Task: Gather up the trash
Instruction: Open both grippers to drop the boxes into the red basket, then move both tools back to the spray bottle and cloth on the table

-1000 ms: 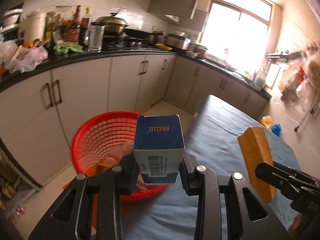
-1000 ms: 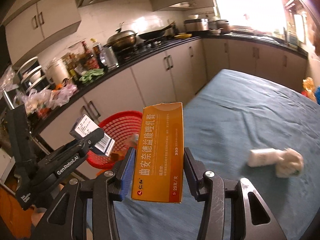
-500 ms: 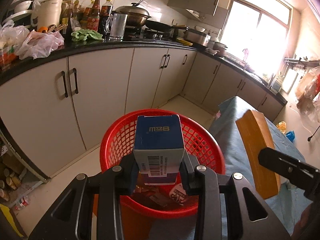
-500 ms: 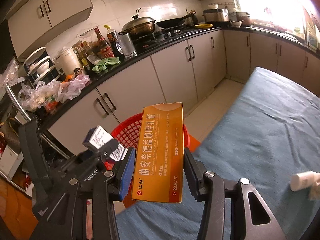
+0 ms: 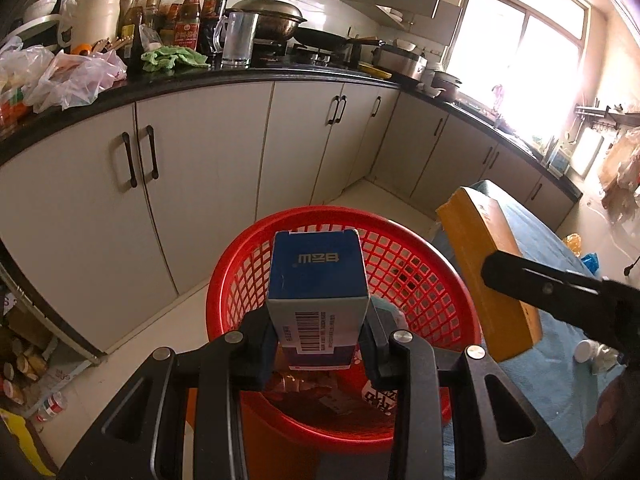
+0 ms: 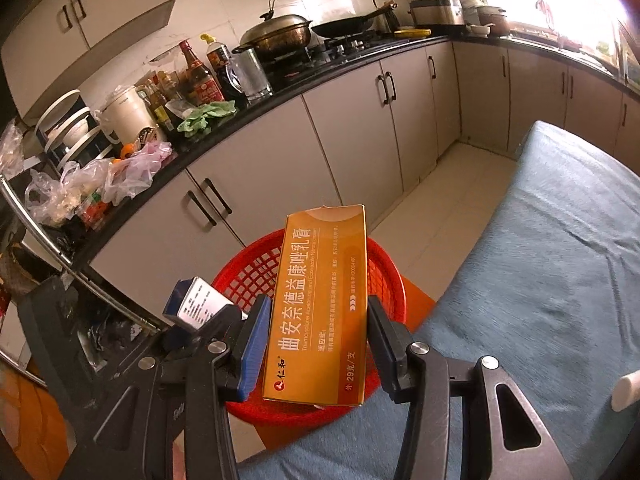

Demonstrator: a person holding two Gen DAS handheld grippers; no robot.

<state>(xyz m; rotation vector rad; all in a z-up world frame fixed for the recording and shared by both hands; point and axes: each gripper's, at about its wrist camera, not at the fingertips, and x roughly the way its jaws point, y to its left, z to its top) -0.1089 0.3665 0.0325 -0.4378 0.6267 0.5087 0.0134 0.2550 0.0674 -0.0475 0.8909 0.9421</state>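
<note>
The left gripper [image 5: 320,344] has its jaws closed on a blue box [image 5: 318,284], which stands upright between them above the red basket [image 5: 404,256]. The box shows a white side with a barcode; the white characters on its blue top I cannot read. The right gripper [image 6: 316,348] clamps an orange box [image 6: 320,308] printed "曲安奈德益康唑乳膏", "仁和" and "29克/支". This box also hangs over the red basket, just beside the blue-covered counter [image 6: 552,280].
</note>
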